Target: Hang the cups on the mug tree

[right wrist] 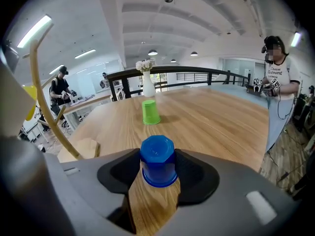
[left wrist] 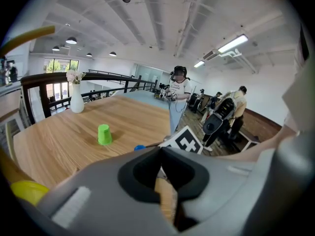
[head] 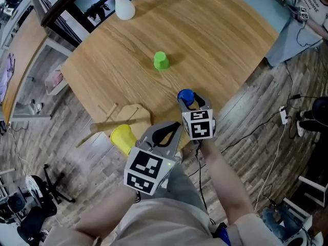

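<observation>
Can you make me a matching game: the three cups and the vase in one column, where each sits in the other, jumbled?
1 green cup; 2 blue cup; 3 yellow cup; 4 white vase.
A far edge of the table; B between the right gripper's jaws; C at the mug tree; D upside down, mid-table.
Pairs: 1-D; 2-B; 3-C; 4-A.

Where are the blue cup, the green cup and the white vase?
blue cup point(right wrist: 158, 156): right gripper view, on its flat upturned base.
green cup point(head: 161, 60): head view, on its side wall.
white vase point(head: 124, 8): head view, on its round belly.
</observation>
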